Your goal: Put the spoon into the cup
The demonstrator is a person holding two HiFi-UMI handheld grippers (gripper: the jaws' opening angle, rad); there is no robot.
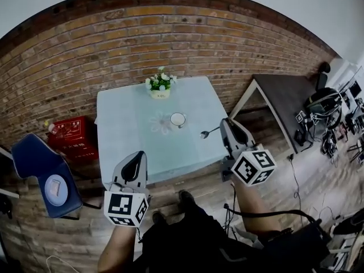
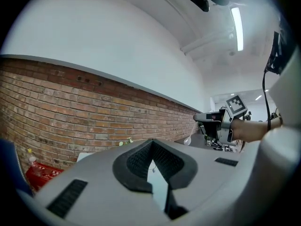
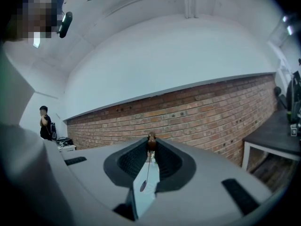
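Observation:
A white cup [image 1: 178,119] stands near the middle of the pale square table [image 1: 122,132], next to a lacy mat. My right gripper [image 1: 226,122] hangs at the table's right edge, shut on the handle of a metal spoon [image 1: 207,133] whose bowl points left toward the cup. In the right gripper view the spoon's brown handle end [image 3: 151,141] is pinched at the jaw tips of the right gripper [image 3: 151,144]. My left gripper [image 1: 135,156] hovers off the table's near edge with its jaws together and nothing in them. In the left gripper view, the left gripper [image 2: 153,143] faces the spoon [image 2: 187,140].
A small pot of white flowers [image 1: 160,87] sits at the table's far edge by the brick wall. A red box [image 1: 71,132] and a blue chair [image 1: 42,172] stand to the left. A dark table [image 1: 287,95] and cabled gear stand to the right. A person [image 3: 45,122] is far off.

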